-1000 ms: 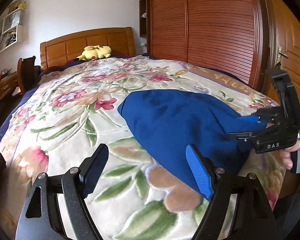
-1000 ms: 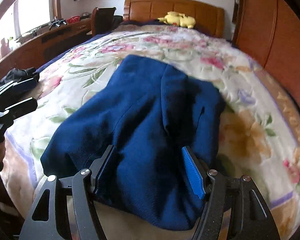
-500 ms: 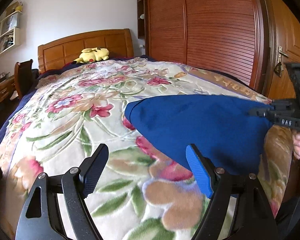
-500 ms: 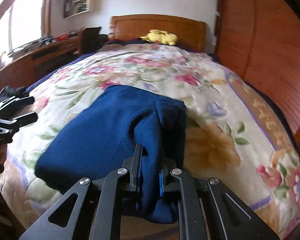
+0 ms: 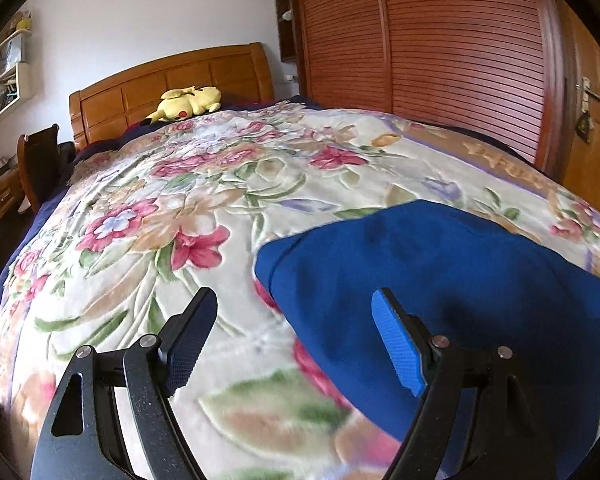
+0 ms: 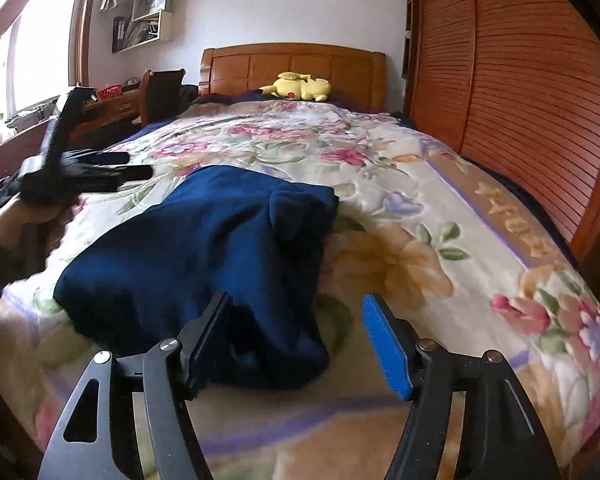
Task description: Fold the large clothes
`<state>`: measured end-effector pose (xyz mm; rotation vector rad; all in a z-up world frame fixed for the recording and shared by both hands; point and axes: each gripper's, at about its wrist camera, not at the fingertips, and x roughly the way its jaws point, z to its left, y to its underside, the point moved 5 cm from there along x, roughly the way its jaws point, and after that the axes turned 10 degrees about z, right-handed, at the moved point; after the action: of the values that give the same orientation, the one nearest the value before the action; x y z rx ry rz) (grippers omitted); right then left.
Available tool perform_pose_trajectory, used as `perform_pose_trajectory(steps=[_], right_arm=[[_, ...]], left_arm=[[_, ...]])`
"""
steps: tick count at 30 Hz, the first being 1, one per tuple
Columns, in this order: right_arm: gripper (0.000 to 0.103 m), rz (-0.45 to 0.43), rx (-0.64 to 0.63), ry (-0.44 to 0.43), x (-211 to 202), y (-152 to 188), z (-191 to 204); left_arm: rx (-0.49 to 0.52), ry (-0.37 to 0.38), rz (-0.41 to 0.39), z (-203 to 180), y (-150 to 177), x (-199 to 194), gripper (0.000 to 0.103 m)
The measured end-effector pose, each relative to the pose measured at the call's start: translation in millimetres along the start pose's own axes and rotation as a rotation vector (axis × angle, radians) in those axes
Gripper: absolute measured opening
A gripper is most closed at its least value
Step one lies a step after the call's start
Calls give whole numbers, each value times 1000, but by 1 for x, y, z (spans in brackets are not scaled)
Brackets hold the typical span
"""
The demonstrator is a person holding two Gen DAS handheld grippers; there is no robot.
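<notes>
right claw [image 6: 296, 340] has just opened, releasing blue garment [image 6: 204, 256].

Blue garment [image 5: 460, 280]: right end cut off by left wrist view's edge. Near blanket [image 5: 260, 412] blurred. Shelf contents [image 6: 140, 28] too small to identify. Hand [image 6: 28, 216] on left gripper [image 6: 136, 165] smeared, sleeve cropped.

Floral blanket [image 5: 148, 240] spread over the whole bed, pink and peach blooms with green leaves on cream. At the far end, wooden headboard [image 5: 172, 80] with a yellow plush toy [image 5: 188, 102] lying just before it. Along the right, slatted wooden wardrobe doors [image 5: 440, 60]. Far left, a dark chair [image 6: 162, 92] beside a wooden desk [image 6: 108, 108], wall shelves [image 6: 144, 20] above, bright window [image 6: 28, 52] nearer.
</notes>
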<state>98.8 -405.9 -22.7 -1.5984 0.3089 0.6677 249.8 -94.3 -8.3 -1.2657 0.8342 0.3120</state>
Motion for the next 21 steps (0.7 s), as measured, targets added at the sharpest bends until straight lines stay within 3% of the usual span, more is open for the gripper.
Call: perform_pose_trajectory(steps=[8, 21], right_arm=[[69, 48, -38, 6, -1, 24, 0], [69, 120, 39, -39, 39, 11, 7]], left_arm=[[-31, 11, 5, 10, 8, 28, 80], [-40, 64, 27, 6, 20, 42, 80]])
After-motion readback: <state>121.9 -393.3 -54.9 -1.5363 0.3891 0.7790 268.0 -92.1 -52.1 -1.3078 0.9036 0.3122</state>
